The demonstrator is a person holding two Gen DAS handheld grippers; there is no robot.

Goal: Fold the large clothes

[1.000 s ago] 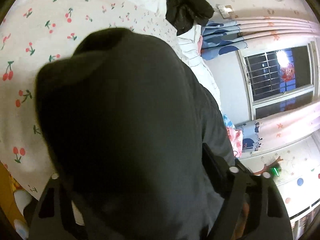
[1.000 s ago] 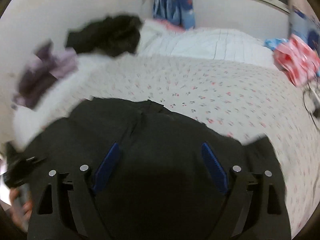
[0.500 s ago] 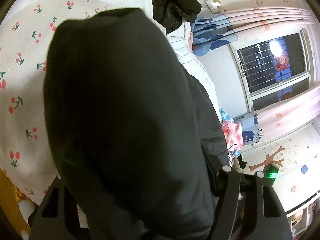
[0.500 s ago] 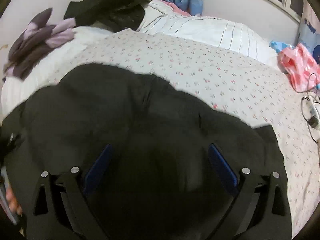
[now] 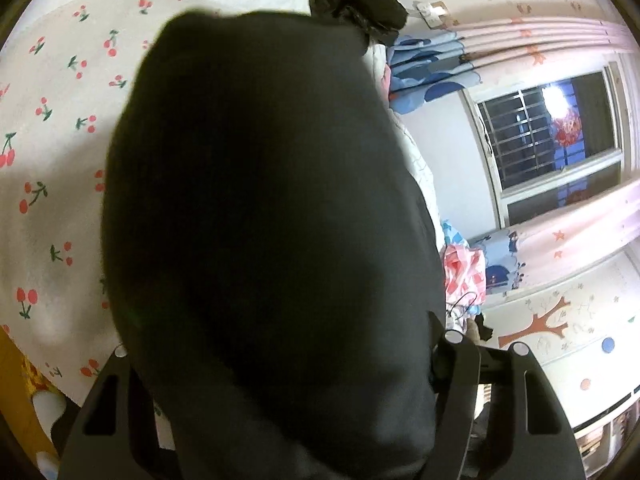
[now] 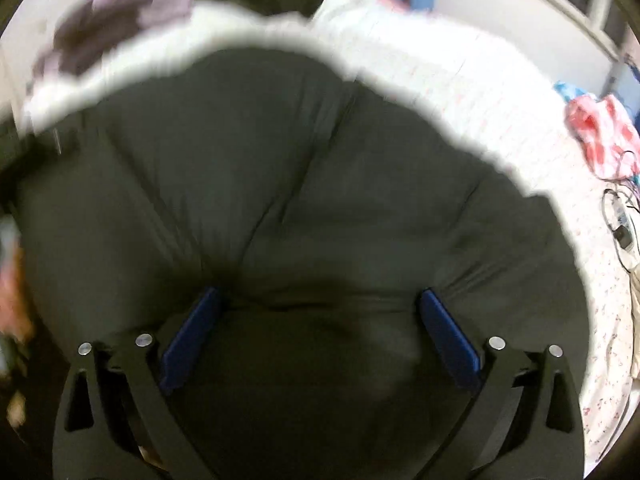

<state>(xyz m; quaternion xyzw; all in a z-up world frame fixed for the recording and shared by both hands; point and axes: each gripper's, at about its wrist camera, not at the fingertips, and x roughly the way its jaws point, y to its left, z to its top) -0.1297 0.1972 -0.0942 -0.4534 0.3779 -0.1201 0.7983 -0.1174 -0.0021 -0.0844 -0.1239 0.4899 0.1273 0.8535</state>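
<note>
A large dark green garment [image 5: 264, 208] fills most of the left wrist view and hangs over my left gripper [image 5: 280, 364], hiding its fingertips. The same garment [image 6: 280, 184] spreads across the cherry-print bed [image 6: 500, 92] in the right wrist view. My right gripper [image 6: 316, 316] has its blue-padded fingers [image 6: 192, 332] wide apart, with the cloth lying between and over them. Whether either gripper pinches the cloth is hidden.
A cherry-print bedsheet [image 5: 52, 152] covers the bed. A black garment [image 5: 360, 0] and a purple one [image 6: 120, 12] lie at the far end. A pink cloth [image 6: 604, 136] and a cable [image 6: 620, 224] lie at the right. A barred window [image 5: 548, 136] and curtains are beyond.
The garment has spread further up and across both views. The right wrist view has moved closer over the cloth and is blurred.
</note>
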